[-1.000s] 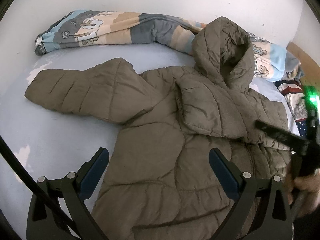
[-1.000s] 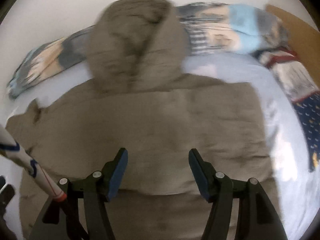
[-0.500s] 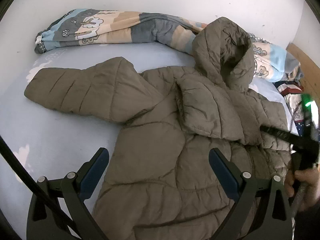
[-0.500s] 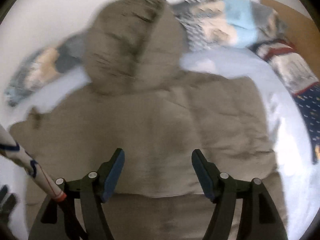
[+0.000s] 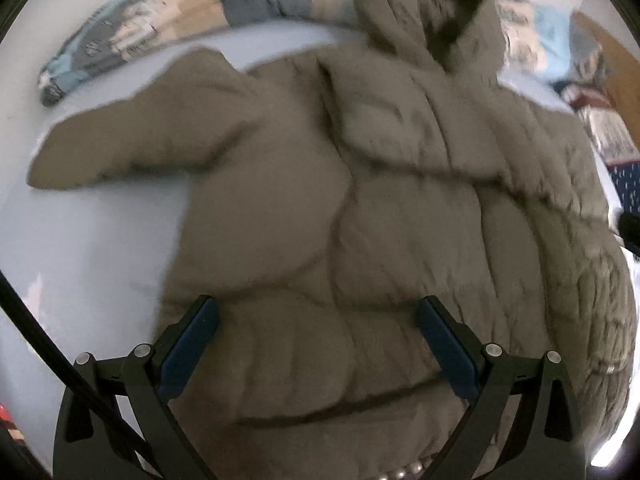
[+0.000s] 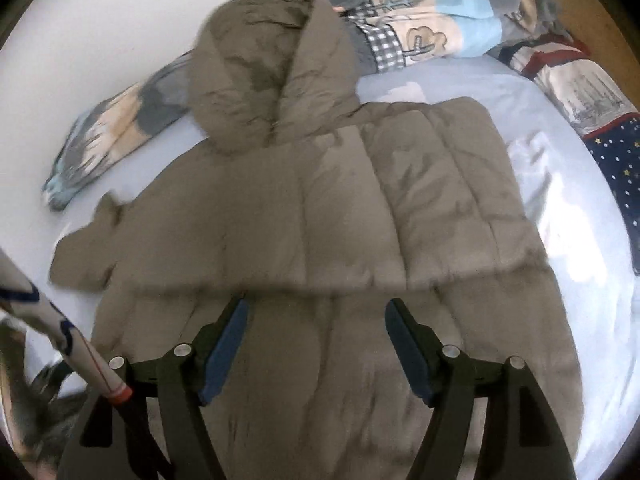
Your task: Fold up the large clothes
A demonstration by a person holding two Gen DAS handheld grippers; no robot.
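An olive puffer jacket [image 5: 400, 220] with a hood [image 6: 272, 72] lies flat on a pale blue bedsheet [image 5: 80, 260]. One sleeve [image 5: 120, 148] stretches out to the left. The other sleeve [image 6: 400, 208] is folded across the chest. My left gripper [image 5: 316, 320] hovers open low over the jacket's lower body, nothing between its pads; that view is blurred. My right gripper [image 6: 316, 320] is open over the jacket just below the folded sleeve's edge, its pads holding nothing.
A rolled patterned quilt [image 6: 420, 32] lies along the wall behind the hood. Navy starred bedding [image 6: 616, 176] and a wooden headboard [image 6: 580, 8] are at the right. A white pole with a red band [image 6: 80, 360] crosses the lower left of the right wrist view.
My left gripper has dropped closer to the jacket, which now fills its view. My right gripper has drawn back from the folded sleeve toward the hem and has left the left wrist view.
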